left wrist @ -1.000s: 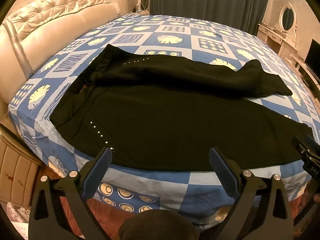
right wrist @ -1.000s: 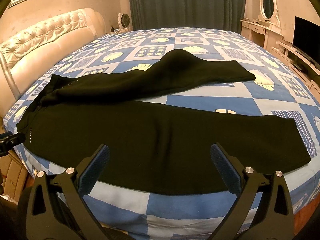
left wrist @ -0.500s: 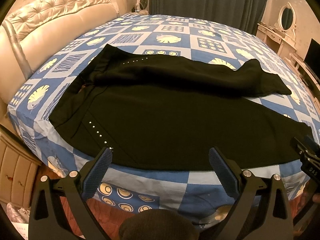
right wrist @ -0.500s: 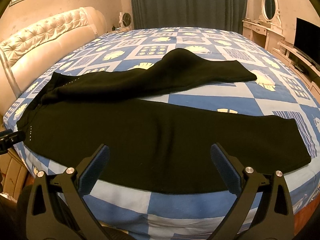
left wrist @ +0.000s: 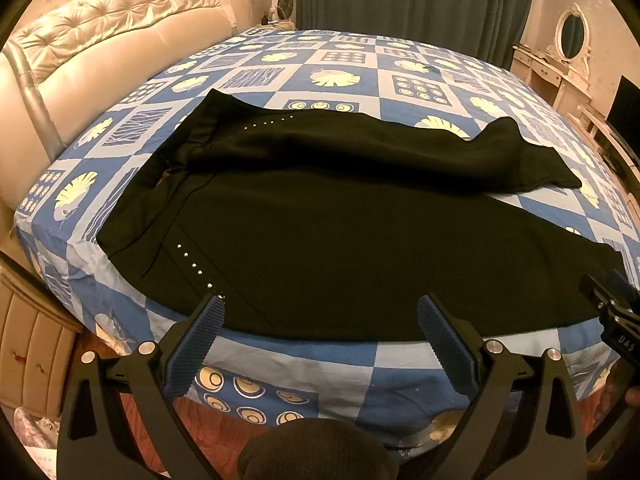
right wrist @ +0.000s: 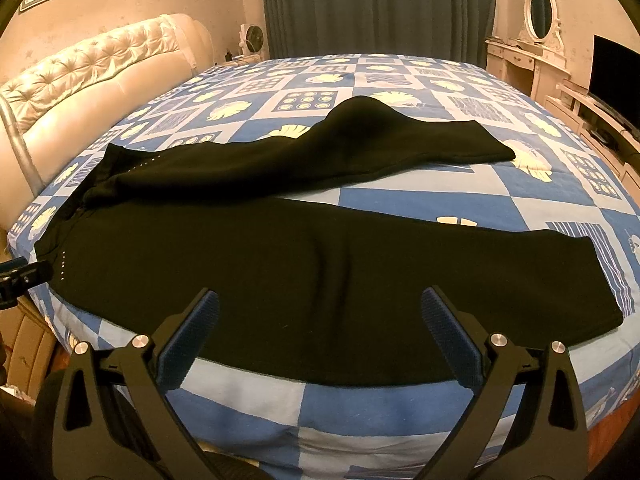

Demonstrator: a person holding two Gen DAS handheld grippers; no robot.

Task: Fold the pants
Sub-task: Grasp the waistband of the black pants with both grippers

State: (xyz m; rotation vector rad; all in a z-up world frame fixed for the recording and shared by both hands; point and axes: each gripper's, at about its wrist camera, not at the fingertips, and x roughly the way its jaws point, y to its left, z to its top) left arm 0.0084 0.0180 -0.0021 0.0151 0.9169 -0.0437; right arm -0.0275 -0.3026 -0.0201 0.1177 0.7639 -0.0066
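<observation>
Black pants (left wrist: 340, 232) (right wrist: 280, 264) lie spread across the blue patterned bed, waist to the left, both legs running right. The near leg lies flat along the bed's front edge; the far leg is bunched with a hump near its cuff (right wrist: 420, 136). Small silver studs (left wrist: 196, 266) mark the hip. My left gripper (left wrist: 320, 312) hovers open over the near hem by the hip, holding nothing. My right gripper (right wrist: 320, 308) is open above the near leg's middle, holding nothing. Each gripper shows at the edge of the other's view: the right gripper's tip (left wrist: 612, 312), the left gripper's tip (right wrist: 20, 276).
The bed (left wrist: 340, 80) has a cream tufted headboard (left wrist: 100, 40) at the left. Dark curtains (right wrist: 380, 4) hang behind. A white dresser with an oval mirror (right wrist: 536, 12) and a TV (right wrist: 616, 68) stand at the right. A nightstand (left wrist: 28, 352) sits below the bed's left corner.
Both views have shifted only slightly; the pants lie as before and both grippers stay open.
</observation>
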